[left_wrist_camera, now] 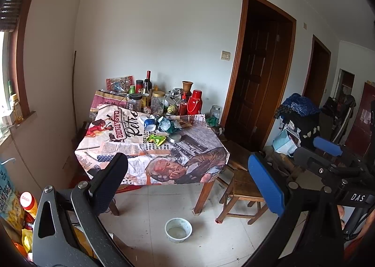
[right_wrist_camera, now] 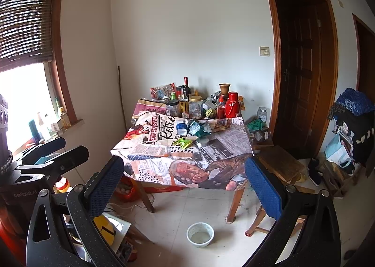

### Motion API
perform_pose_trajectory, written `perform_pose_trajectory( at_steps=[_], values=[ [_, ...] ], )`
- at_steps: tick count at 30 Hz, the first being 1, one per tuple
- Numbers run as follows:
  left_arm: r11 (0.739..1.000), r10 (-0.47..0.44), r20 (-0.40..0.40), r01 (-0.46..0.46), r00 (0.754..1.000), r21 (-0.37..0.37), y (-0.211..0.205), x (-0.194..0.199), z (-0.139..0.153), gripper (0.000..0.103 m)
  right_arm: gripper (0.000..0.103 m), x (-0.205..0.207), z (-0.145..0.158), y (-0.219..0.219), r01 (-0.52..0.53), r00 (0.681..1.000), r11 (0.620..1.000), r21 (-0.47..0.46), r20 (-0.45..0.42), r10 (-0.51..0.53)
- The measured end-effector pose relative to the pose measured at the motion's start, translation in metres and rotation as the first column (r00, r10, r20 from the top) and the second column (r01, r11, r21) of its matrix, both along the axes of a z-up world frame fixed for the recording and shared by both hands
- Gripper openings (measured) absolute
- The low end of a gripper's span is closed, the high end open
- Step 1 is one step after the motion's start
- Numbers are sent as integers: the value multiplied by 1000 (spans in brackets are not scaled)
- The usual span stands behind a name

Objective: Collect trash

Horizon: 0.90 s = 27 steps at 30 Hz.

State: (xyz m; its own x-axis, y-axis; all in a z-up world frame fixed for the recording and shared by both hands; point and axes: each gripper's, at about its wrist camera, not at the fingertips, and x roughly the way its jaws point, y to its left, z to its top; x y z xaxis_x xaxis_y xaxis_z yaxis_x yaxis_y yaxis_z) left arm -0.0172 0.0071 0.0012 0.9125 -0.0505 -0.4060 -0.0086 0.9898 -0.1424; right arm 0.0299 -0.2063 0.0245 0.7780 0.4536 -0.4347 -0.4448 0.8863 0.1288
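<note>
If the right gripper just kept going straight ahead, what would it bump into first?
Probably the near edge of the newspaper-print tablecloth hanging over the wooden table. The open right gripper points there, nothing lies between, though depth is uncertain.

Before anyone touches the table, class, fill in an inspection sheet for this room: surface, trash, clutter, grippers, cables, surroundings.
Surface: table under a printed newspaper-style cloth.
Job's things: green wrapper, crumpled bag, both mid-table.
Clutter: bottles and jars and red flask along the far edge; round tin.
Grippers: left hand-held gripper and right hand-held gripper open, empty, short of the table.
Cables: nothing seen.
Surroundings: white bowl on floor, wooden stool, dark doors.
</note>
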Motion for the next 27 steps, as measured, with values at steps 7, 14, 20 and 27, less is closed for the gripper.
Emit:
perform_pose_trajectory(
  at_steps=[7, 14, 20, 27],
  values=[
    [1000, 0, 0, 0, 1000, 6, 1, 0, -2, 103, 103, -2, 2, -2, -3, 1000, 1000, 5, -4, 3],
    [1000, -1, -1, 1, 1000, 11, -1, 2, -4, 103, 103, -2, 1, -2, -8, 1000, 1000, 5, -6, 8],
    [1000, 2, -1, -2, 1000, 14, -2, 3, -5, 103, 103, -2, 0, -3, -15, 1000, 1000, 8, -5, 15],
    [1000, 2, -1, -2, 1000, 18, -2, 4, -5, 103, 103, 1, -1, -7, -20, 1000, 1000, 16, -8, 20]
  ],
)
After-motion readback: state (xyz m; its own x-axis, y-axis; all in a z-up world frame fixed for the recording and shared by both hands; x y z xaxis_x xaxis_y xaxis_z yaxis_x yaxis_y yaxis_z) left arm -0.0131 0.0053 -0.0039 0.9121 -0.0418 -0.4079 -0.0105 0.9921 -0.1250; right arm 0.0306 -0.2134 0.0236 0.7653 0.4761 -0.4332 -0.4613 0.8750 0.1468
